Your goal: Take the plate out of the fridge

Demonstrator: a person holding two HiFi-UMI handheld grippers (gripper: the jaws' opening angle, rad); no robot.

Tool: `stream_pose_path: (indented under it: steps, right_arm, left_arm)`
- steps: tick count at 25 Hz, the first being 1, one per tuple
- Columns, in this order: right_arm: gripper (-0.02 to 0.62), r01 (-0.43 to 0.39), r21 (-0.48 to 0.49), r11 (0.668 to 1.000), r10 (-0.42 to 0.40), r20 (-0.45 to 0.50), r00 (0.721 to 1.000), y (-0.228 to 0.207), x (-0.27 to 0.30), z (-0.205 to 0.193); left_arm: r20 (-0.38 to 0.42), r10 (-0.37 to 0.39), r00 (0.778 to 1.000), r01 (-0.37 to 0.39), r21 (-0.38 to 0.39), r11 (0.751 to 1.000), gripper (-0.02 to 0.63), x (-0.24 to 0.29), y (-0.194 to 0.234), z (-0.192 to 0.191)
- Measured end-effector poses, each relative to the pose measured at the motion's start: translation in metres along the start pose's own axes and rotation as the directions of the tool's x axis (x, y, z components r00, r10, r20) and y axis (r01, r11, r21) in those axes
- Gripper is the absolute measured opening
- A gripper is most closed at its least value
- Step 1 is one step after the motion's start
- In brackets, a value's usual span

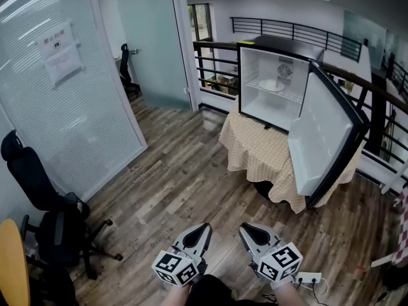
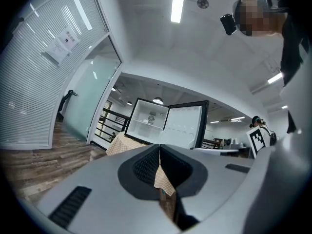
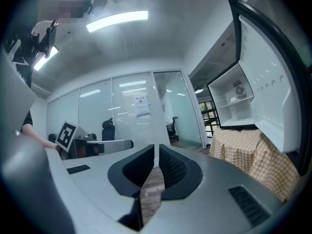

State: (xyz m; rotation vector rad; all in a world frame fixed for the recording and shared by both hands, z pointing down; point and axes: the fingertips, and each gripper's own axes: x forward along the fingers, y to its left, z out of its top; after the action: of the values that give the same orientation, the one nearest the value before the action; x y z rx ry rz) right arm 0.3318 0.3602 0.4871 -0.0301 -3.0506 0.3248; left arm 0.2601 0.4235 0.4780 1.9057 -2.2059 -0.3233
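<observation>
Your left gripper (image 1: 203, 229) and right gripper (image 1: 245, 229) hang low over the floor (image 1: 178, 183), each with its jaws pressed together on nothing. The plate (image 1: 272, 85) lies well apart from both, ahead and to the right, on the shelf (image 1: 294, 95) of the open fridge (image 1: 252, 75).

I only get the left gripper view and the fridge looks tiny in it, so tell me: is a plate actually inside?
Observer: Yes. The head view shows a white plate on the wire shelf of the open fridge.
Operator: And my other side, holding anything?
Observer: No. Its own view shows the right gripper with jaws together and nothing between them.
Operator: Anything beside me on the floor?
Observer: A black office chair stands at your left.
</observation>
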Motion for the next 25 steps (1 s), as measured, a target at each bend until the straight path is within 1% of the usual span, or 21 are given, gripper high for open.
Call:
stream_pose_path:
  steps: [7,11,15,20,25]
  right_arm:
    - [0.05,0.014,-0.01,1.0,-0.014,-0.008,1.0,-0.033,0.027,0.006]
    - [0.049,0.056,0.005,0.998,-0.056,-0.009,0.998,-0.064,0.055,0.011]
    - [0.051,0.097,0.019,0.995,-0.097,-0.005,0.995,-0.093,0.09,0.024]
    - [0.051,0.142,0.027,0.99,-0.142,0.007,0.99,-0.128,0.132,0.04]
    - [0.049,0.196,0.036,0.98,-0.196,0.006,0.981,-0.155,0.166,0.048]
  left_arm:
    - [-0.014,-0.039,0.999,0.039,-0.006,0.999,0.009,0.046,0.022,0.001]
    - [-0.029,-0.07,0.997,0.07,-0.013,0.997,0.009,0.081,0.047,0.005]
    - [-0.051,-0.105,0.993,0.104,-0.018,0.994,0.009,0.119,0.078,0.017]
    - [-0.063,-0.164,0.984,0.164,-0.013,0.986,0.009,0.167,0.108,0.036]
    - [-0.078,-0.204,0.976,0.203,-0.021,0.979,0.009,0.203,0.136,0.045]
